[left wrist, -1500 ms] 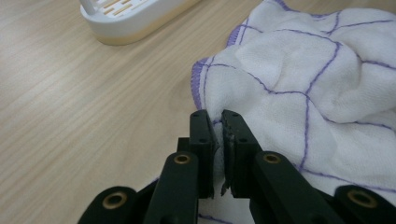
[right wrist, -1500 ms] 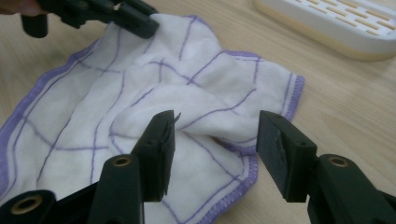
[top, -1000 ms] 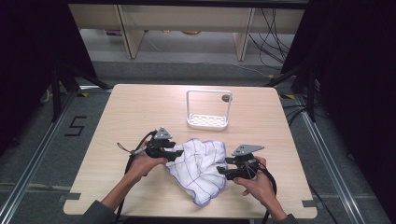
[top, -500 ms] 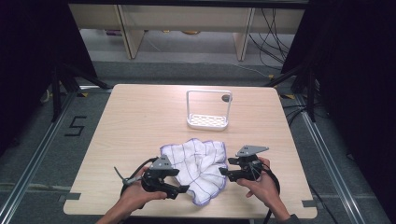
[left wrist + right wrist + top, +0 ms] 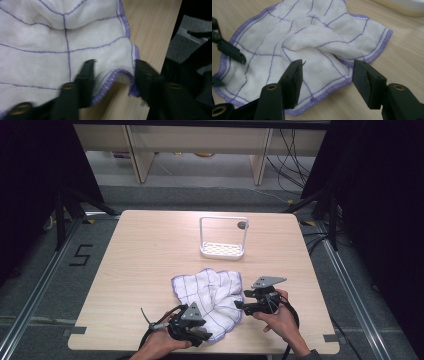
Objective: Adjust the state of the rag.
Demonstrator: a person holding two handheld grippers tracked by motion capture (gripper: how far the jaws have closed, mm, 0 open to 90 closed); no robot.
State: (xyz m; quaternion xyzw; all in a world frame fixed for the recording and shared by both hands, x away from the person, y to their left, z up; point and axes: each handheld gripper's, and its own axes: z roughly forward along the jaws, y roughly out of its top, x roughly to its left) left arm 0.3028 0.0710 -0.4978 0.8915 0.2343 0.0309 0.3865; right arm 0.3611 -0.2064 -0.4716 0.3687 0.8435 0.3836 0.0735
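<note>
Right now I have the white cloth [image 5: 210,301] with the purple grid lying crumpled on the near half of the surface [image 5: 145,255], a hand-held gripper at each side of it. My left hand-held gripper [image 5: 113,72] sits at the cloth's near corner with its jaws spread, straddling a raised loop of the purple hem [image 5: 117,75]; I judge it is placed there because the lifted edge gives the jaws something to close on. My right hand-held gripper [image 5: 327,75] is also spread, hovering over the hem on the cloth's right side, jaws either side of the border but not pinching it. Working opposite edges should let me pull the cloth flat or fold it. The white wire rack [image 5: 223,238] stands well apart, farther back on the surface, out of the way of both hands.
</note>
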